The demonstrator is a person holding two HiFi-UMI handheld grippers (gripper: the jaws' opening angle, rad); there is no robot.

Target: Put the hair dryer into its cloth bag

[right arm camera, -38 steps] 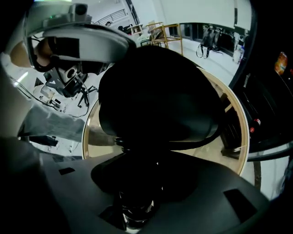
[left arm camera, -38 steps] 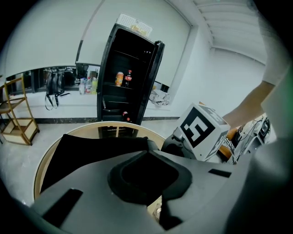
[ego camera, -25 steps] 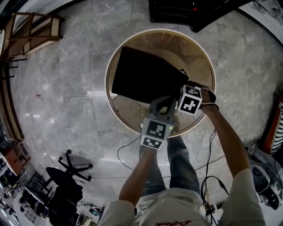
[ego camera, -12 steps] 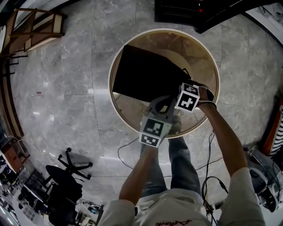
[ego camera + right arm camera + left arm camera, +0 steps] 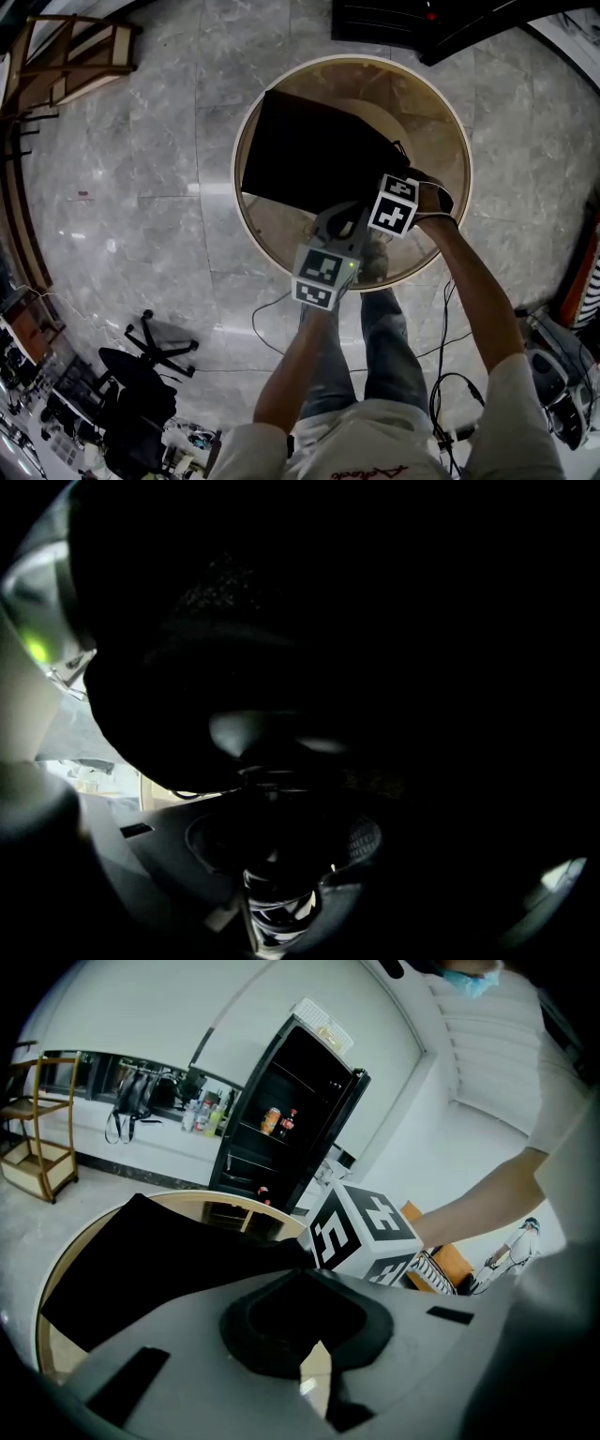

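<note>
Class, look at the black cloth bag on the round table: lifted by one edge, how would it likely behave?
The cloth bag lies flat and draped with soft edges, so it would probably sag and fold, not hold shape. It looks thin, so likely light; pushed across the smooth round table, it may slide or bunch up.

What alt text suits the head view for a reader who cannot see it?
Seen from above, a person holds the left hand-held gripper and right hand-held gripper together at the near edge of a black cloth bag lying on a round wooden table on a grey marble floor.
</note>
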